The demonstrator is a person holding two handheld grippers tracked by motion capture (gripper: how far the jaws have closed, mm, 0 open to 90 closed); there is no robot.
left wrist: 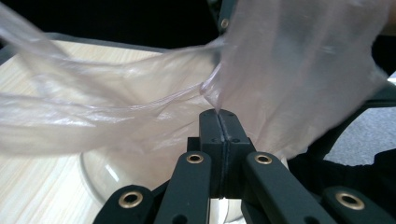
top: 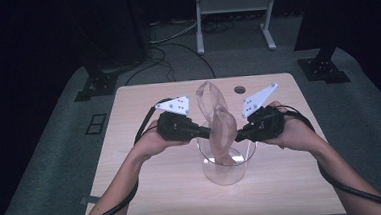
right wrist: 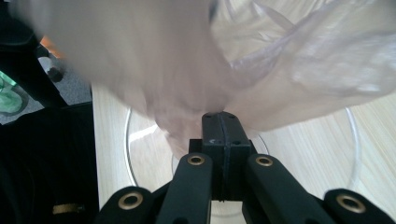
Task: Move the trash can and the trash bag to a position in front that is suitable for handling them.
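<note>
Thin translucent plastic bag point(top: 218, 123) pinched from both sides.
Left gripper point(top: 208, 132) and right gripper point(top: 238, 134) jaws fully closed on film, above clear glass jar point(top: 224, 173) on pale wooden counter point(top: 153, 190).

A white metal stand point(top: 234, 14) and black cables point(top: 165, 54) sit on the grey floor point(top: 56, 161) beyond the table.

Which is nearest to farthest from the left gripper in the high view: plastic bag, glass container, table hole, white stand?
1. Plastic bag: pinched in the left gripper, just to its right.
2. Glass container: right below the bag, toward the table's near edge.
3. Table hole: near the table's far edge, to the right.
4. White stand: on the floor beyond the table.
</note>
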